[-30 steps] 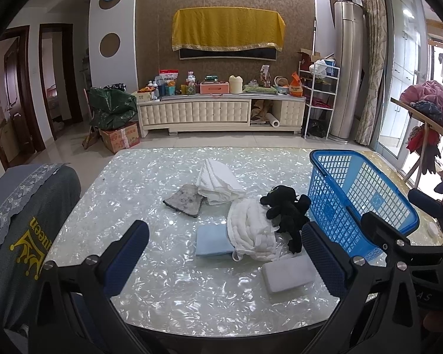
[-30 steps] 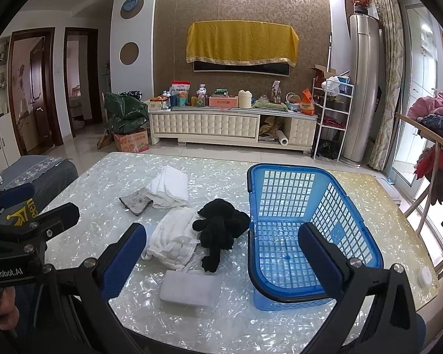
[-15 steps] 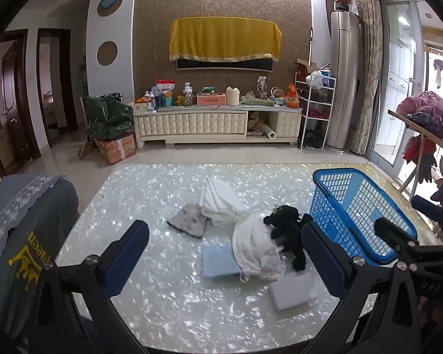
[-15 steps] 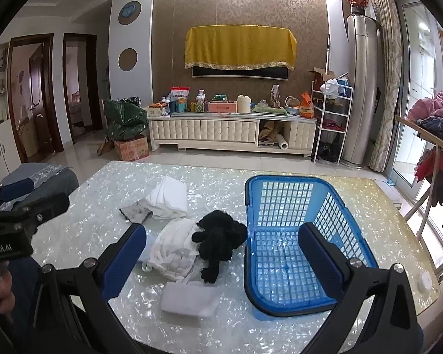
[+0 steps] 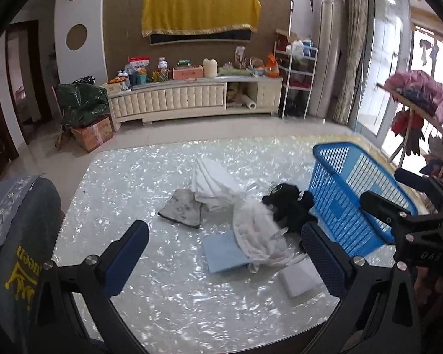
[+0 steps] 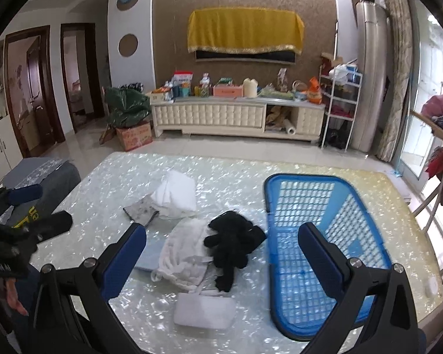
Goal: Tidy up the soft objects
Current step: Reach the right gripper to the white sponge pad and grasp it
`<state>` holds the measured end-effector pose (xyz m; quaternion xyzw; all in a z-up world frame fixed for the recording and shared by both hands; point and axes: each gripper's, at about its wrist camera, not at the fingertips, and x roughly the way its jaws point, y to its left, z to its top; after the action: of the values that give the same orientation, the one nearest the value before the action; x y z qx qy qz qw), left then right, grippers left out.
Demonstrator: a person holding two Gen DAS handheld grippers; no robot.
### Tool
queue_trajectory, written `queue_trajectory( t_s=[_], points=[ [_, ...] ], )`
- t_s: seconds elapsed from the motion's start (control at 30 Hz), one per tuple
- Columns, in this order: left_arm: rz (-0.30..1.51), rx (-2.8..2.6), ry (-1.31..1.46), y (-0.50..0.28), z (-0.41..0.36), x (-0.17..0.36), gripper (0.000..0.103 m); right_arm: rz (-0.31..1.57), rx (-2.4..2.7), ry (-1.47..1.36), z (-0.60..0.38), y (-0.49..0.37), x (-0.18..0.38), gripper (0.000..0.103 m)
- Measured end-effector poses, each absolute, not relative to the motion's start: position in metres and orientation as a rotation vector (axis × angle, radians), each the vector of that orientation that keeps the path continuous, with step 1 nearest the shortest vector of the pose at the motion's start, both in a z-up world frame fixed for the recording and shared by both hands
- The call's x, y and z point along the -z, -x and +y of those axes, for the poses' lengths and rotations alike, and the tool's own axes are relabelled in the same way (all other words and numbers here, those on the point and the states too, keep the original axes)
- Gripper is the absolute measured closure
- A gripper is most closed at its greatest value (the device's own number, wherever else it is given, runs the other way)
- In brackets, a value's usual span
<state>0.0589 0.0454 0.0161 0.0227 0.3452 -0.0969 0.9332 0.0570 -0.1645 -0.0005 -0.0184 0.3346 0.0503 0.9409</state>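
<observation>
Soft things lie mid-table: a black plush toy (image 6: pixel 233 242) (image 5: pixel 289 203), a crumpled white cloth (image 6: pixel 186 253) (image 5: pixel 257 236), folded white towels (image 6: pixel 175 193) (image 5: pixel 212 180), a grey rag (image 6: pixel 141 211) (image 5: pixel 181 208), a light blue cloth (image 5: pixel 223 250) and a white sponge (image 6: pixel 205 309) (image 5: pixel 299 275). A blue plastic basket (image 6: pixel 325 253) (image 5: pixel 348 188) stands to their right. My left gripper (image 5: pixel 227 262) is open and empty above the near table. My right gripper (image 6: pixel 221 259) is open and empty above the plush and basket.
The table (image 6: pixel 109 177) has a shiny pearl-white top. A grey-covered chair (image 5: pixel 17 236) stands at its left edge. A clothes rack (image 6: pixel 440 135) is to the right. A TV cabinet (image 6: pixel 236 115) stands against the far wall.
Both grippers stay open. Both views have shifted a little, and the things on the table sit slightly differently in the frames; nothing on the table has moved.
</observation>
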Motion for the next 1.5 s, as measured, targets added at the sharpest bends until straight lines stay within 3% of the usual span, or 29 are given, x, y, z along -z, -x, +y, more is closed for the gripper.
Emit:
queue_trajectory(
  t_s=[0.77,1.5],
  points=[
    [1.062,0.141,-0.016,-0.103,0.096,0.103,0.000,1.075,-0.164,0.073,-0.109,-0.085,0.092,0.000],
    [1.126,0.181,-0.047,-0.119,0.073,0.139,0.000,1.298,-0.047,0.030,-0.151,-0.088,0.159,0.001]
  ],
)
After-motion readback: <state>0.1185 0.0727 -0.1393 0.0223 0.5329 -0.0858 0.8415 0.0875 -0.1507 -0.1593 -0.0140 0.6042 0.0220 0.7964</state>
